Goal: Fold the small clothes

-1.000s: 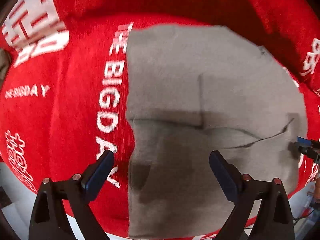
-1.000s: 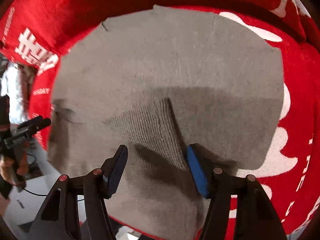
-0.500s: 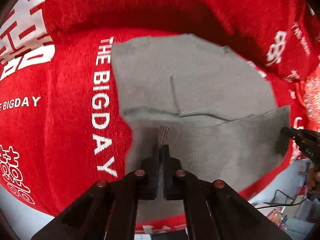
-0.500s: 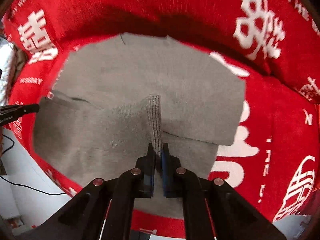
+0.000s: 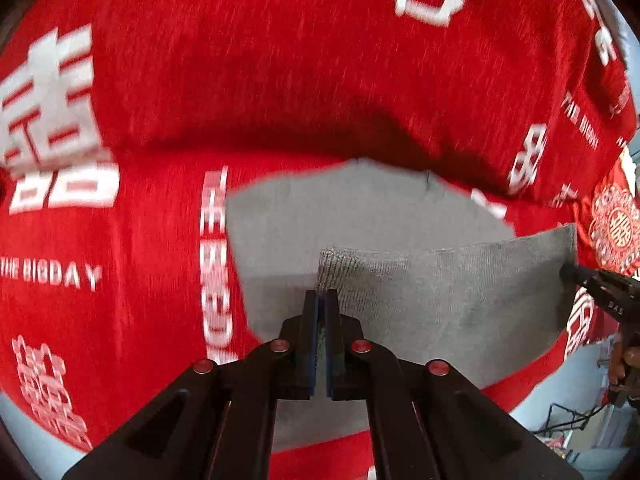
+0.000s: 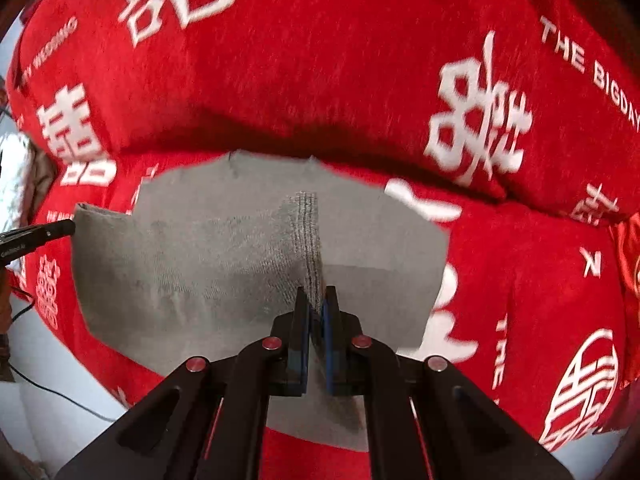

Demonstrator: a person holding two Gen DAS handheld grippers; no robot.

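Observation:
A small grey knit garment (image 5: 360,216) (image 6: 224,248) lies on a red cloth with white lettering (image 5: 140,240) (image 6: 520,280). My left gripper (image 5: 321,294) is shut on the ribbed near hem at its left corner. My right gripper (image 6: 316,292) is shut on the same hem at the right corner. The hem hangs taut between them, lifted off the cloth, while the far part of the garment rests flat. Each view shows the other gripper's tip at the hem's far corner: the right gripper (image 5: 576,272) and the left gripper (image 6: 60,229).
The red cloth covers the whole surface, with a raised fold across the back (image 5: 320,120). A pale floor with black cables (image 6: 48,392) shows past the near edge. A hand (image 5: 624,360) is at the right rim of the left wrist view.
Both grippers went from open over the hem to shut on it, then rose, lifting the near edge of the garment off the red cloth.

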